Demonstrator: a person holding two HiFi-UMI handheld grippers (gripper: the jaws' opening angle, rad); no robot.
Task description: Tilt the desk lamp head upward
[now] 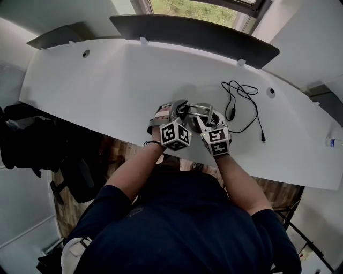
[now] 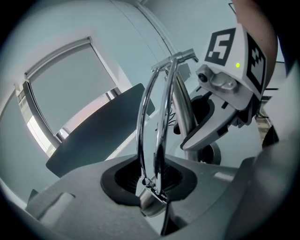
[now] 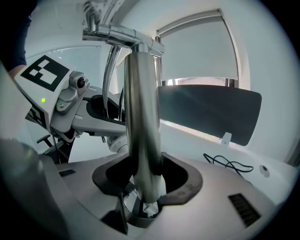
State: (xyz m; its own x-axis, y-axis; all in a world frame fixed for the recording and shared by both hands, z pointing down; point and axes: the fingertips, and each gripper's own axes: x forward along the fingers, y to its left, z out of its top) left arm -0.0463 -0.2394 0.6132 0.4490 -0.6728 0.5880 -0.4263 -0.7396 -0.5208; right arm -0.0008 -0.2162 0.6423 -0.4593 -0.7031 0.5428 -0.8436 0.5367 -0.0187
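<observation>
Holding the lamp with both claws, the person leans over a white desk. The lamp is shiny metal and stands close to the desk's near edge, right in front of the person.

The left claw is on the lamp's left side. Its jaws are closed part of the way and they pinch two thin rods of the lamp. The rods run up from between the jaws, side by side and bent a little. At the top they meet a short crossbar.

The right claw is on the lamp's right side, very near the left one. Its jaws are closed around the lamp's thick post. The post fills the gap between them and rises straight up to the same crossbar. From the left gripper view, the right claw sits just behind the thin rods, on the post.

The claws cover most of the lamp in the head view, so the lamp's head cannot be picked out.

A black cord lies in loose loops on the desk, to the right of the lamp. A long dark panel stands along the far edge of the desk, behind the lamp. Past the panel there is a window.
</observation>
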